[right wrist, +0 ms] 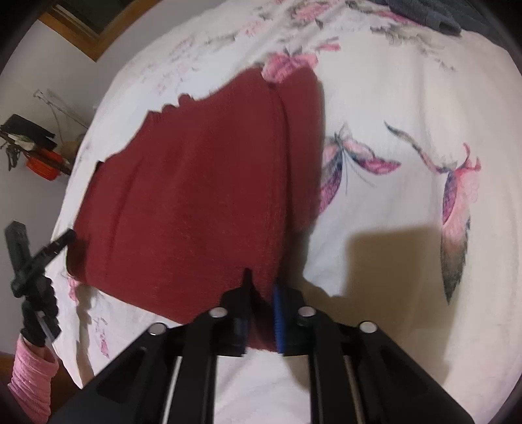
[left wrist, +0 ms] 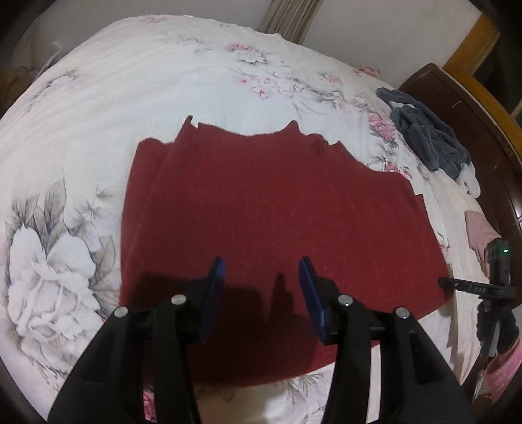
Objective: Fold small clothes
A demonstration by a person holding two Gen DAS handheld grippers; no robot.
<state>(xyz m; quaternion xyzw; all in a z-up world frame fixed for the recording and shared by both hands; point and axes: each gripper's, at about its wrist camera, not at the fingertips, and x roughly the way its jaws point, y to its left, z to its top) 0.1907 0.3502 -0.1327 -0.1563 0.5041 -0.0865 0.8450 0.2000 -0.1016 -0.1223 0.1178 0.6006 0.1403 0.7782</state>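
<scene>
Right hand-held gripper (right wrist: 261,295) pinched on near edge of red garment (left wrist: 261,208). Left hand-held gripper (left wrist: 261,277) spread wide, poised over same garment, gripping nothing. Garment spread flat on floral bed sheet (left wrist: 130,98), one side strip seemingly already folded in. Remaining folds judged still to do. Dark blue clothes (left wrist: 427,137) heaped well apart, unfolded.

Grey garment (right wrist: 424,13) cut off, perhaps fleece
</scene>
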